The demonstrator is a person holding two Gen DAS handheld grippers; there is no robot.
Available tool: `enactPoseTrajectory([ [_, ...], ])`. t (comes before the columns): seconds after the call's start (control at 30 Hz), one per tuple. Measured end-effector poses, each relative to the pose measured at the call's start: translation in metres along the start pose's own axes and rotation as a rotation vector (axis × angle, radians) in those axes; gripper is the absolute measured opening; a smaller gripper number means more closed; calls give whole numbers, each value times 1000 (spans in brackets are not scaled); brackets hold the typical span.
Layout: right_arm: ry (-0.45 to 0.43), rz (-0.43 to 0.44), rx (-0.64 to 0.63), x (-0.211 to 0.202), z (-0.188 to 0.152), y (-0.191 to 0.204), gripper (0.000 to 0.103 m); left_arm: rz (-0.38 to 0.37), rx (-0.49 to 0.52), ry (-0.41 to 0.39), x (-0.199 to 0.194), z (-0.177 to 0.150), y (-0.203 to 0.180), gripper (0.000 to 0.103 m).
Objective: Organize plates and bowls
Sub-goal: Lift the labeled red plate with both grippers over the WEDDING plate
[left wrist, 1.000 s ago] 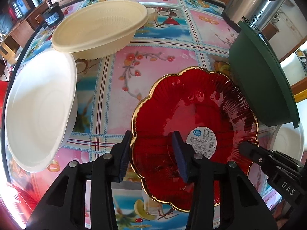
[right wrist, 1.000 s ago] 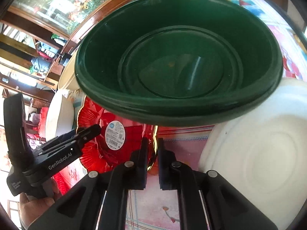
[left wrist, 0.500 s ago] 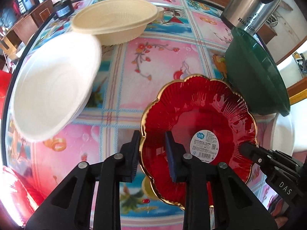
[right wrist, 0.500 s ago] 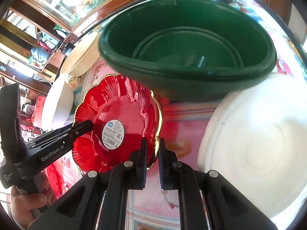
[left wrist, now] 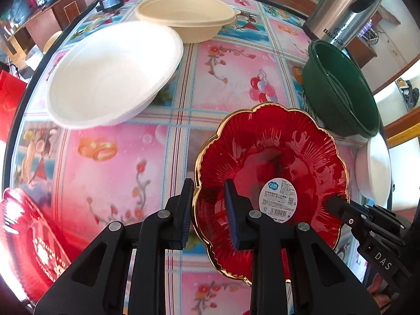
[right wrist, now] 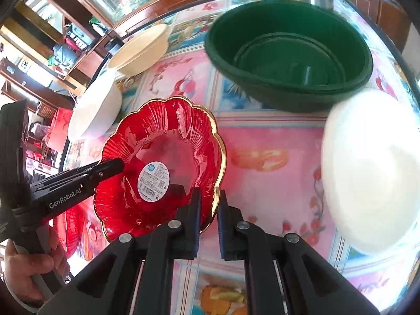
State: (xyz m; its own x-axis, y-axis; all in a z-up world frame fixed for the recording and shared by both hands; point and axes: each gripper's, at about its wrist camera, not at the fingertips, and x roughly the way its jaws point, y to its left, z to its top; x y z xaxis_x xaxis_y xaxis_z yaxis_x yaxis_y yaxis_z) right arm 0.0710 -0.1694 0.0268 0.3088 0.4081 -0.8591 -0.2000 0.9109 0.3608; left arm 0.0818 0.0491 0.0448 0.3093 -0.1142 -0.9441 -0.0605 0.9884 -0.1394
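Red glass with a gold scalloped rim, the plate (left wrist: pixel 273 162) hangs tilted above the flowered tabletop (left wrist: pixel 126 162), held from two sides. The left gripper (left wrist: pixel 208 210) has its jaws narrow and pinching the plate's rim, one pad outside and one inside the dish; a second ago those jaws stood clearly wider around the same rim. The right gripper (right wrist: pixel 208 210) has its jaws closed tight on the opposite rim, as they were a second ago, and its black tip shows in the left wrist view at the plate's far side by the white barcode sticker (left wrist: pixel 278 199).

Since the earlier frames the plate has risen off the cloth and drawn away from the green bowl (right wrist: pixel 288 52), which then filled the right wrist view and overhung the plate; now that bowl sits apart, near the tabletop's edge beside the steel flask (left wrist: pixel 338 10). The white bowl (left wrist: pixel 113 73) and the beige bowl (left wrist: pixel 186 21) behind it, near another stretch of that edge, have slid from the left of the left wrist view toward its middle, and a red foil tray (left wrist: pixel 29 241) has come into sight at the lower left edge. Another white bowl (right wrist: pixel 372 168) lies by the edge just beside the green one. A hand (right wrist: pixel 29 270) grips the left gripper's handle.
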Motion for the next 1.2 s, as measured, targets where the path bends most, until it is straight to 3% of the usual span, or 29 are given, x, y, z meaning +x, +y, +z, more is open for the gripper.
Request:
enactPoseTrajectory([
  [0.73,-68,-4,-65,-28,-15,53,11,-38,-30,-108,-73,-29,25,22],
  [1.2,-104,17,-144,-31,-12,106,12,-22,-89,-184,-124,-45,75,23],
])
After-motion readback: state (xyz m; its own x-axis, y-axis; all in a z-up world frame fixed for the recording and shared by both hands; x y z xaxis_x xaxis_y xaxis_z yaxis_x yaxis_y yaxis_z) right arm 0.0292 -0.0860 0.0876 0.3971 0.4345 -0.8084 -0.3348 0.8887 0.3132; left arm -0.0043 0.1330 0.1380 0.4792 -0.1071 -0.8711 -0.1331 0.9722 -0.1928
